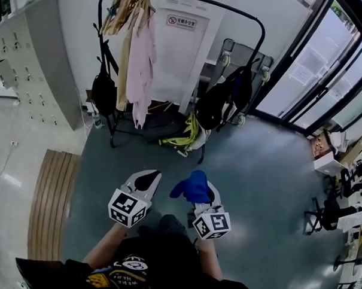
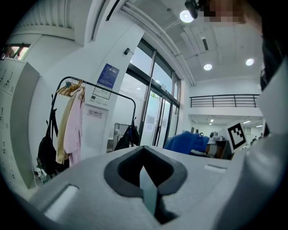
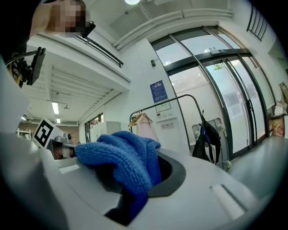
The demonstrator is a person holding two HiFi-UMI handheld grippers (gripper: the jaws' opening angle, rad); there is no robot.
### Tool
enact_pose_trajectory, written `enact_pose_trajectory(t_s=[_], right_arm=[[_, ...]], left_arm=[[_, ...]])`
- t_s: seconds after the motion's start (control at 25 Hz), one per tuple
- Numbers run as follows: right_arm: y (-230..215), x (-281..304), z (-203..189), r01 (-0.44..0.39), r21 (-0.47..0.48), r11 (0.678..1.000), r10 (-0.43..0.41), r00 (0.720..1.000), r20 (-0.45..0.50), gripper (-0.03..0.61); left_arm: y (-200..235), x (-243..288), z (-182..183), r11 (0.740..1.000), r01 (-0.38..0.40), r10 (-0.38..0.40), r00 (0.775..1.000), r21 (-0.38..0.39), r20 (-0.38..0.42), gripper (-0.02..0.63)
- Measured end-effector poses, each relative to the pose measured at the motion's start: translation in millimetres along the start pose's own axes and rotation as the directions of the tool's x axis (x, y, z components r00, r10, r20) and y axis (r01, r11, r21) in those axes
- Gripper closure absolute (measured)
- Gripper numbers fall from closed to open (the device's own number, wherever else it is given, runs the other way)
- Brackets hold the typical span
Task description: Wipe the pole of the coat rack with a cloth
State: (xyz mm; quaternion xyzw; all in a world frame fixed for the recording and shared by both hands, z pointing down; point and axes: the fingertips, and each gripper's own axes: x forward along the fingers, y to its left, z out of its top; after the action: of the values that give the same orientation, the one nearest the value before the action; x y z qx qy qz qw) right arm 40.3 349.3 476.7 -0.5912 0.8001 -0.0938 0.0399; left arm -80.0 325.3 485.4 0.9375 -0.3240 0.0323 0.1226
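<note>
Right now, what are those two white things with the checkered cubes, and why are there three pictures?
A person stands holding two white hand tools called grippers; each has two jaws that pinch. One picture comes from a camera on the person's head, looking down; the other two come from cameras riding on the grippers. The right gripper pinches a fuzzy blue cloth. The left gripper holds nothing, its jaws nearly together. Ahead, on the grey-green floor, stands a black metal coat rack with a pink garment and black bags hanging on it. The cloth is for wiping its pole.
</note>
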Motion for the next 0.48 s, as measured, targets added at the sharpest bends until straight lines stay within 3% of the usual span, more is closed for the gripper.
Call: enact_pose_trajectory(t_s=[0.24,0.48], right_arm=[[-31.3,66.8,0.4,-0.03,0.004,1.0,0.03,1.0,-0.001,0.52],[-102.5,149.6,25.9,-0.058,-0.005,0.998,0.058,0.998,0.02,0.52]], left_arm=[[46.7,50.7,14.0,1.0,-0.018,0.018,1.0,-0.003,0.007,0.617],[94.1,145.5,50.6,0.999,-0.026,0.025,0.999,0.031,0.035,0.617]])
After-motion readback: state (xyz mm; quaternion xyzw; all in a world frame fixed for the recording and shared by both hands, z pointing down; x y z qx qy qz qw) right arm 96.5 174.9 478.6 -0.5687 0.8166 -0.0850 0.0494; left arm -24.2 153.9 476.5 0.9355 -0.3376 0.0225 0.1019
